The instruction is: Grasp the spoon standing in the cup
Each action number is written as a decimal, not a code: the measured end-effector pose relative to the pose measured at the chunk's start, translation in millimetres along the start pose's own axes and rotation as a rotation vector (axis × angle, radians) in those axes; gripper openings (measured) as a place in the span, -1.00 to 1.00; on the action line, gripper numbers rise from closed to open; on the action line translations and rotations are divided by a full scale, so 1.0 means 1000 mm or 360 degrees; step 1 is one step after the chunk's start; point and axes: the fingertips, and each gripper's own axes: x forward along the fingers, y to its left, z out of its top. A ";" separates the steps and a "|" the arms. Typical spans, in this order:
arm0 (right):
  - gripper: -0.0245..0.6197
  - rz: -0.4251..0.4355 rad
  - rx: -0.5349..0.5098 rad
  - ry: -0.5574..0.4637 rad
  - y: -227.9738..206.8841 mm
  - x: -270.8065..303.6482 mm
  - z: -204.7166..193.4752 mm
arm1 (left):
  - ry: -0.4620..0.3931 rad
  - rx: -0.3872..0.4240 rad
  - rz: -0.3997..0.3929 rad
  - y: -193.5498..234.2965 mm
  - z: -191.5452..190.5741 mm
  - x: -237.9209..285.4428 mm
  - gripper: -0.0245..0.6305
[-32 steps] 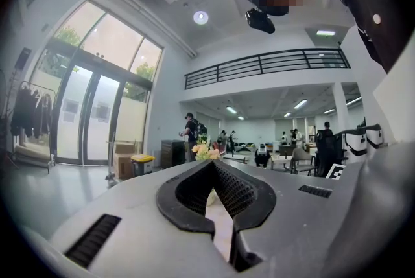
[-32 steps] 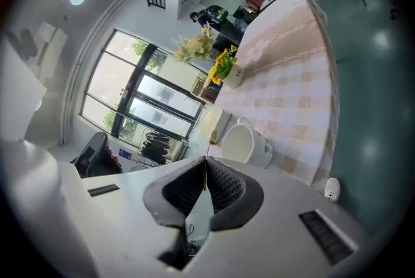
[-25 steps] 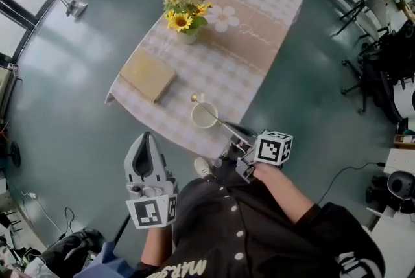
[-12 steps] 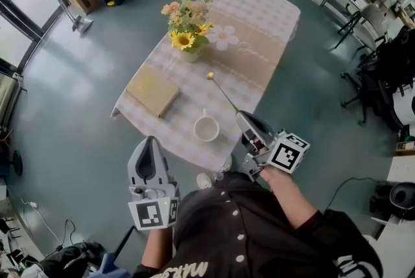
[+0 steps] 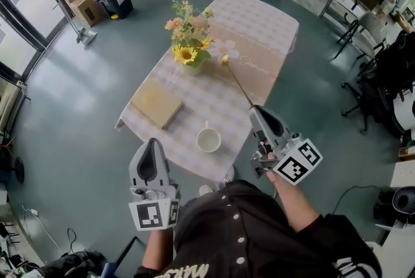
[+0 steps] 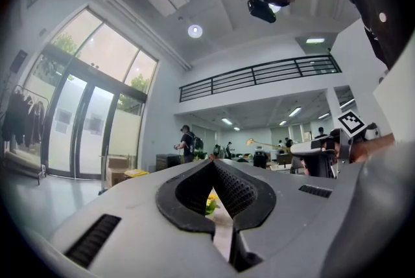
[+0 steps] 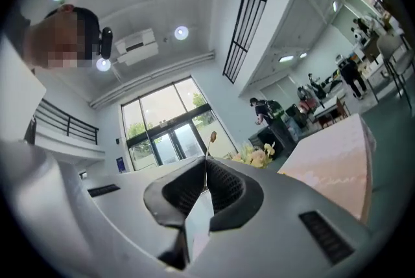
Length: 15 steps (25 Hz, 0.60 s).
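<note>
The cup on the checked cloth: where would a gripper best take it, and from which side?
Probably the near rim wall, from straight above: the cup stands upright, mouth open and empty, so one jaw fits inside, one outside. Its handle seems to point away from the person, harder to reach.

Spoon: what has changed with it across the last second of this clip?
The right gripper, shut on the spoon, drew it up out of the cup and now holds it raised, bowl pointing away over the table. The cup stayed in place, now empty; the left gripper stayed idle and shut.
</note>
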 end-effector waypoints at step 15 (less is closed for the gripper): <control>-0.91 -0.0200 -0.0563 -0.0176 0.010 -0.011 0.044 | -0.0056 0.0000 0.0024 0.008 0.015 0.002 -0.87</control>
